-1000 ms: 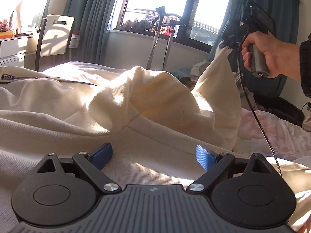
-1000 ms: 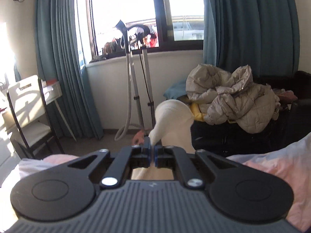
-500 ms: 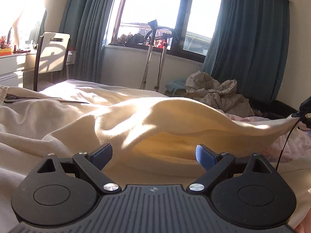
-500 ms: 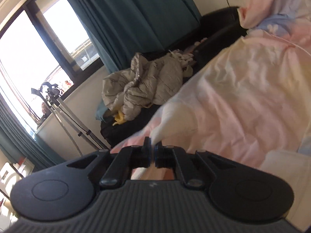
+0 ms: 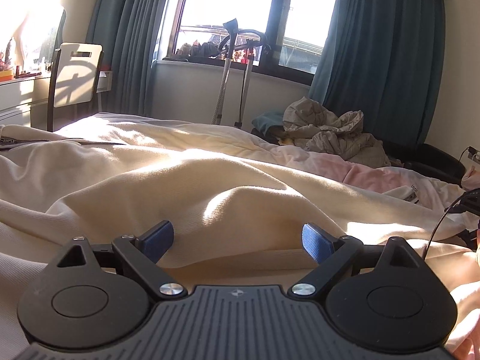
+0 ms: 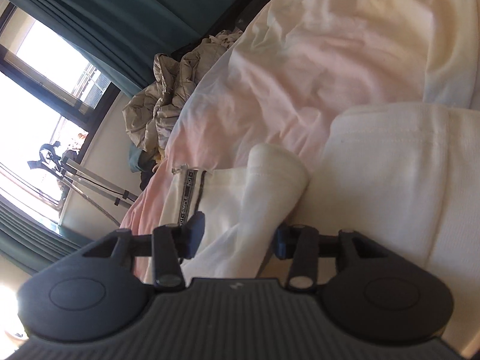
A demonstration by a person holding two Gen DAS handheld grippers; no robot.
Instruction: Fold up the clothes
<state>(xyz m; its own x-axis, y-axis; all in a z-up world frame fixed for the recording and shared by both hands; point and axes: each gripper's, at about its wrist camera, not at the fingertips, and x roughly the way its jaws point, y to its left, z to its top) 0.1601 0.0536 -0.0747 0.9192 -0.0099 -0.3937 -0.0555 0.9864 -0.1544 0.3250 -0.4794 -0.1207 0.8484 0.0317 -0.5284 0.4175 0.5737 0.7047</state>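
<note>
Cream garment [image 5: 186, 180] — pink bedding [image 6: 270, 69], teal curtains [image 5: 381, 60]

Left tool [image 5: 238, 241] gapes above cream garment [image 5: 180, 186].

1. Strong daylight enters through the window [image 5: 237, 15], which is overexposed to white.
2. Sunny patches and soft shadows lie on the cream cloth [image 5: 186, 180].
3. Fisheye bends the edges; the right wrist view is tilted and slightly blurred.

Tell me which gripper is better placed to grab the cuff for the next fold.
Probably the right gripper: its open jaws straddle the cream cuff. The left gripper is open too, over the garment's flat body, with no edge between its jaws.
</note>
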